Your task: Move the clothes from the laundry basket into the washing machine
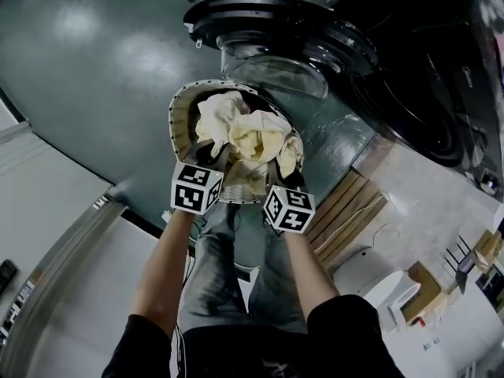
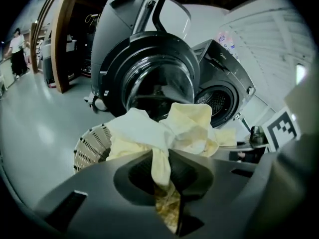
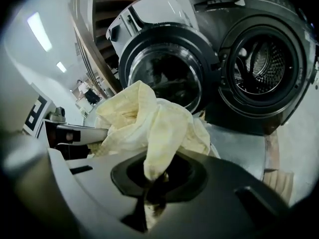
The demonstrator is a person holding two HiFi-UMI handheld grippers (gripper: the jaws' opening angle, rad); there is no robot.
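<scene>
A bundle of pale yellow and white clothes (image 1: 250,138) hangs above the woven laundry basket (image 1: 183,115) on the grey floor. My left gripper (image 1: 211,162) and right gripper (image 1: 279,181) sit side by side at the near edge of the bundle. The left gripper (image 2: 163,180) is shut on a yellow fold of cloth (image 2: 160,163), with the basket (image 2: 91,147) below and behind. A yellow twist of the same bundle (image 3: 155,128) is pinched in the shut right gripper (image 3: 151,185). Beyond stands the washing machine, its round door (image 3: 167,71) swung open and its drum (image 3: 260,63) exposed.
A wooden pallet (image 1: 348,211) lies on the floor right of the basket, below the machine's drum (image 1: 417,113). A wooden post (image 2: 64,39) and a standing person (image 2: 17,49) are far off at the left. White furniture and boxes (image 1: 409,290) sit at the lower right.
</scene>
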